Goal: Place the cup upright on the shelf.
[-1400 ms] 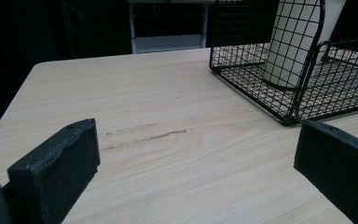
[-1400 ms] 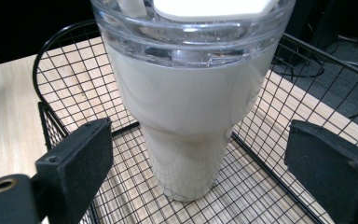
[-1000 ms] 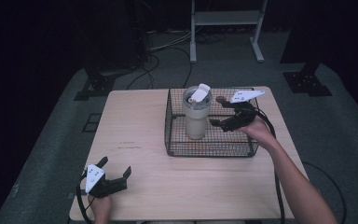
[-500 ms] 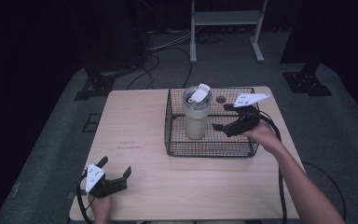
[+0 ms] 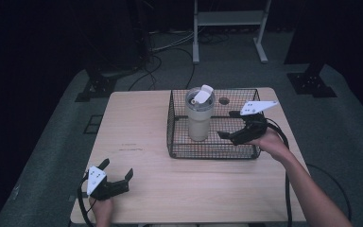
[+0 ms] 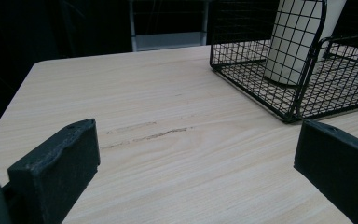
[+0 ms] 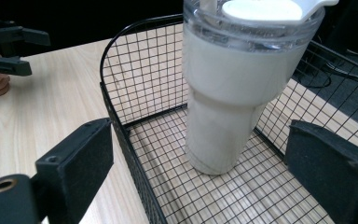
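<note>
**Right gripper (image 5: 226,125) backed off tumbler (image 5: 199,118), release looks done**

Compared with a second ago: sat tight beside the tumbler wall then, now pulled back toward the hand side and slightly down the basket (image 5: 208,155). Small move, but a clear gap opened up. Jaws spread wide, nothing between them.

From the right gripper view: tumbler dead ahead, centred between the two jaw lines but well beyond the tips, no contact. Upright on the basket floor, lid (image 7: 265,11) on, flip tab up. One jaw outside the near basket wall, the other over the inside, so straddling the rim rather than fully out.

Tumbler itself unmoved across the three frames. Same spot, same tilt (none). Reads as set down and let go, not mid-grab.

Left gripper (image 5: 118,169): no change. Parked at the near corner of the table (image 5: 137,123), jaws open, empty. Basket and tumbler far ahead and off to its right, well apart.

Meaning for the job, as a judgement: placing into the basket basically finished, retreat phase in progress. Remaining: lift clear of the rim without clipping the wire. Main risk there, a snag could drag the basket and rock the tall tumbler. Otherwise nothing pending on this side.
</note>
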Motion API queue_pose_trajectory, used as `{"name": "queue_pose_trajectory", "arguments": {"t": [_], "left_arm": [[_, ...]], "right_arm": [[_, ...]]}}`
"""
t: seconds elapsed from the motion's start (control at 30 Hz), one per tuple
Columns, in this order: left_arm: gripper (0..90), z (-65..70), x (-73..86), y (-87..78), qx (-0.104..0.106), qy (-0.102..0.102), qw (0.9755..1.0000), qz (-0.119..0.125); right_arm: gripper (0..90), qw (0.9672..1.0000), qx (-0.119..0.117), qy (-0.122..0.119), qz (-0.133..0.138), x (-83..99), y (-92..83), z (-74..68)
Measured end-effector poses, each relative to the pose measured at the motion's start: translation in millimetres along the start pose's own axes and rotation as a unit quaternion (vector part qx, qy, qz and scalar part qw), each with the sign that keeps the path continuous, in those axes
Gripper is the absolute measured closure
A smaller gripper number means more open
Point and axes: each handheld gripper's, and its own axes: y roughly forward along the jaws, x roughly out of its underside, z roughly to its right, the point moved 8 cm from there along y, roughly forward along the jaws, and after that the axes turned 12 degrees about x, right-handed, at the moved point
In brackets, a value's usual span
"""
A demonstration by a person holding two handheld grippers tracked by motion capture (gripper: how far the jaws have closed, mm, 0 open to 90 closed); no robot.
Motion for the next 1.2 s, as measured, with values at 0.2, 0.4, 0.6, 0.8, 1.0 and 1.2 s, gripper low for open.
{"name": "queue_pose_trajectory", "arguments": {"t": [0.2,0.4,0.6,0.8,1.0,1.2], "left_arm": [[0.0,0.2,0.1,0.1,0.0,-0.002,1.0,0.0],[0.0,0.3,-0.2,0.2,0.0,-0.003,1.0,0.002],[0.0,0.3,0.0,0.5,-0.001,-0.003,1.0,0.001],[0.0,-0.1,0.1,0.5,-0.002,-0.002,1.0,0.0],[0.0,-0.5,0.1,0.2,-0.003,-0.003,1.0,0.0],[0.0,-0.4,0.1,0.0,-0.002,-0.002,1.0,0.0]], "right_arm": [[7.3,1.0,-0.006,0.001,0.002,7.2,-6.4,-5.2],[7.4,0.9999,-0.011,0.0,0.003,13.9,-13.7,-11.0],[7.4,0.9999,-0.014,0.0,0.001,22.1,-20.2,-13.5],[7.4,0.9999,-0.011,0.008,0.006,30.7,-25.2,-14.6],[7.4,0.9998,-0.017,0.013,0.002,40.4,-27.4,-18.7],[7.4,0.9998,-0.017,0.009,0.005,46.7,-31.9,-22.7]]}}
